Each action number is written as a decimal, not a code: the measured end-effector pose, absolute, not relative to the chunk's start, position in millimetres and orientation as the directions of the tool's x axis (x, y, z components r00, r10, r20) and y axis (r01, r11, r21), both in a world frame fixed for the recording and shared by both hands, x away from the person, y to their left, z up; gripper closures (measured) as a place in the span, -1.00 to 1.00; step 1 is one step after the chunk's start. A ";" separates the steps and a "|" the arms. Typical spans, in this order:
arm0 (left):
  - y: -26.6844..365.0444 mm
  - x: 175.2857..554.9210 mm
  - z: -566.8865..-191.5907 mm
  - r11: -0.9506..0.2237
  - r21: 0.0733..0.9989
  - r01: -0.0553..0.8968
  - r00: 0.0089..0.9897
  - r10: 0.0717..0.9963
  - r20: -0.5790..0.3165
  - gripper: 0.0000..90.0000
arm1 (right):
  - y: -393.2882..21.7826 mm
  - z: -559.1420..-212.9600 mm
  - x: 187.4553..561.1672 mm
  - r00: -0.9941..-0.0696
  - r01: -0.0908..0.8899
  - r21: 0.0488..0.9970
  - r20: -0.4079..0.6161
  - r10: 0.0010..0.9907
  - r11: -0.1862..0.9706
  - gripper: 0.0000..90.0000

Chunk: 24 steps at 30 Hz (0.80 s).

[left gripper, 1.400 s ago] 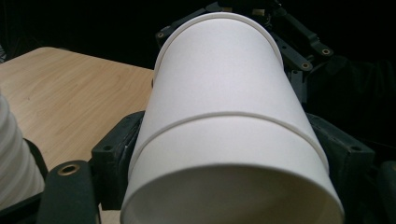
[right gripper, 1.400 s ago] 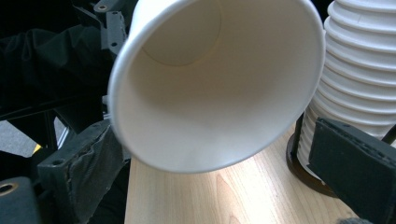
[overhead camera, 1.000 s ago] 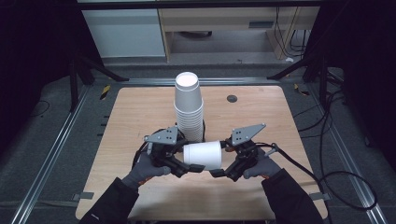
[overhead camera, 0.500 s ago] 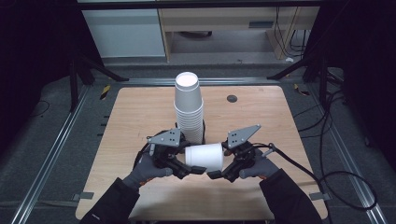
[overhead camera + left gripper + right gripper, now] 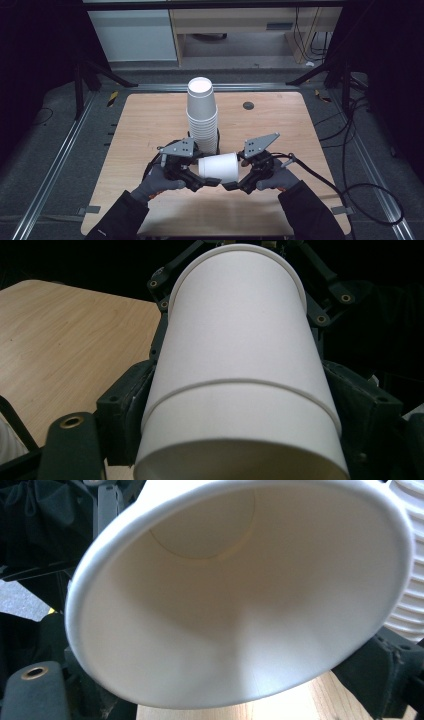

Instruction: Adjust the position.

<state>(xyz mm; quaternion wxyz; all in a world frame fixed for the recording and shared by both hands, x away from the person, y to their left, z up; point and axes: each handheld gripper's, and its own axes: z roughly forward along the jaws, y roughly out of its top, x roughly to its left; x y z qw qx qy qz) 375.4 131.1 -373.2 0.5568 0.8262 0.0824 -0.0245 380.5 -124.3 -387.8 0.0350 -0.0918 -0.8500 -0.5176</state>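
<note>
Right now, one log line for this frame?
left gripper: shut on cup base | right gripper: closing at cup rim | cup: sideways, midair | stack: upright behind

You are working at a light wooden table (image 5: 150, 120) with rounded corners and a small dark round fitting (image 5: 248, 105) near its far edge, set inside a metal rail frame (image 5: 55, 160) on a grey carpeted floor (image 5: 60, 107). Beyond the table you have a white cabinet (image 5: 135, 35) and a pale wooden shelf unit (image 5: 250, 25) (cables (image 5: 305, 35) hang at its right end), with more black cables (image 5: 360, 150) looping over the floor on your right. The room around you is dark, so the light falls mostly on the tabletop.
</note>
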 end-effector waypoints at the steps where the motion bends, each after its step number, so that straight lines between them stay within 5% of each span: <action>1: 132.3 375.6 -372.5 -0.362 0.918 0.165 0.985 0.110 -0.133 -0.55 | -124.9 -387.5 380.5 -0.980 0.193 0.874 0.153 0.124 0.446 -0.74; 24: 156.7 377.9 -369.8 -0.418 0.882 0.220 0.973 0.156 -0.169 -0.69 | -127.6 -384.8 386.7 -0.985 0.160 0.830 0.098 0.142 0.535 -0.73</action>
